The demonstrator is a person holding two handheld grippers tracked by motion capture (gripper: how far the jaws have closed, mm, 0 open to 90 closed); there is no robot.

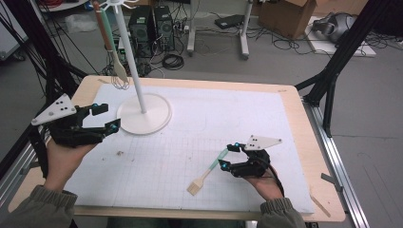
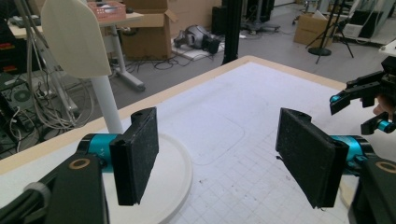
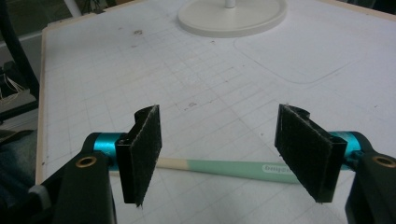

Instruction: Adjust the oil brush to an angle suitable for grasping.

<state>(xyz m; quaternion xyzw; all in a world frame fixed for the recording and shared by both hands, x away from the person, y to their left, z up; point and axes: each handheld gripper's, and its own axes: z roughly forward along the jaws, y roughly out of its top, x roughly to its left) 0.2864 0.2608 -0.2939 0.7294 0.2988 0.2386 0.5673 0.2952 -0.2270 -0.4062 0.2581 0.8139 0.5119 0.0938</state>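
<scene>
A utensil (image 1: 207, 173) with a pale green handle and a cream flat head lies on the white mat near the front. My right gripper (image 1: 227, 156) is open, its jaws standing on either side of the handle's green end without touching it. In the right gripper view the handle (image 3: 224, 166) runs across low between the wide-apart pads of that gripper (image 3: 219, 158). A second green-handled spatula (image 1: 110, 43) hangs from the white rack's top. My left gripper (image 1: 108, 117) is open and holds nothing, just left of the rack's round base (image 1: 143, 114). In its own view the left gripper (image 2: 219, 163) faces the base (image 2: 175, 170), the pole (image 2: 105, 100) and the hanging spatula head (image 2: 74, 37).
The white gridded mat (image 1: 199, 123) covers most of the wooden table (image 1: 313, 142). A small speck of debris (image 1: 119, 153) lies on the mat at the left. Beyond the far edge are computer towers (image 1: 152, 26), cables and boxes on the floor. The right gripper (image 2: 364, 100) appears at far right.
</scene>
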